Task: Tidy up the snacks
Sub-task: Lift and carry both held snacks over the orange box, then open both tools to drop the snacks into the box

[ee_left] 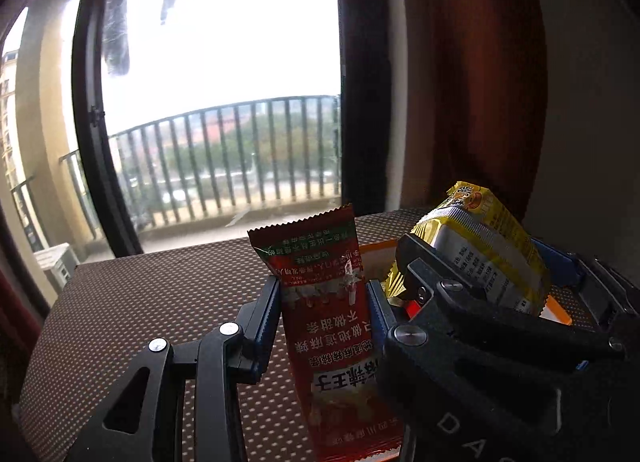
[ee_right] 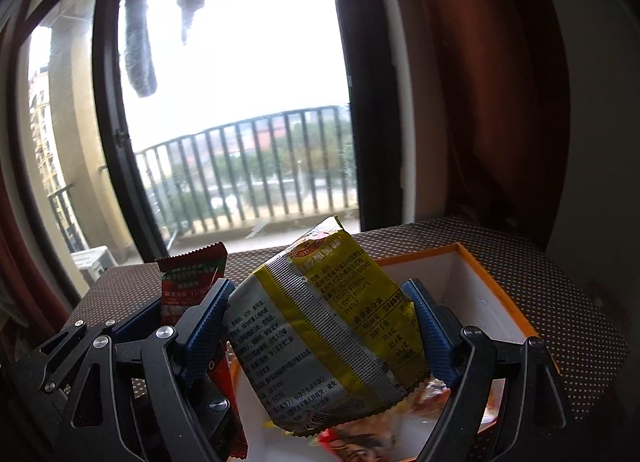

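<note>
My left gripper [ee_left: 326, 302] is shut on a red snack packet [ee_left: 324, 326], which stands upright between its blue pads. My right gripper [ee_right: 320, 322] is shut on a larger yellow and silver snack packet [ee_right: 316, 314], tilted over a white box with an orange rim [ee_right: 464, 290]. In the left wrist view the right gripper [ee_left: 480, 262] and its yellow packet [ee_left: 484, 234] are close by on the right, above the box rim [ee_left: 558, 308]. In the right wrist view the red packet [ee_right: 188, 274] shows at the left, partly hidden behind my right gripper's left finger.
The box holds several loose snack packets [ee_right: 436, 394] on its floor. It sits on a table under a brown dotted cloth [ee_left: 140, 302]. Beyond the table are a large window [ee_left: 224, 102] with a balcony railing and a brown curtain [ee_right: 460, 82] on the right.
</note>
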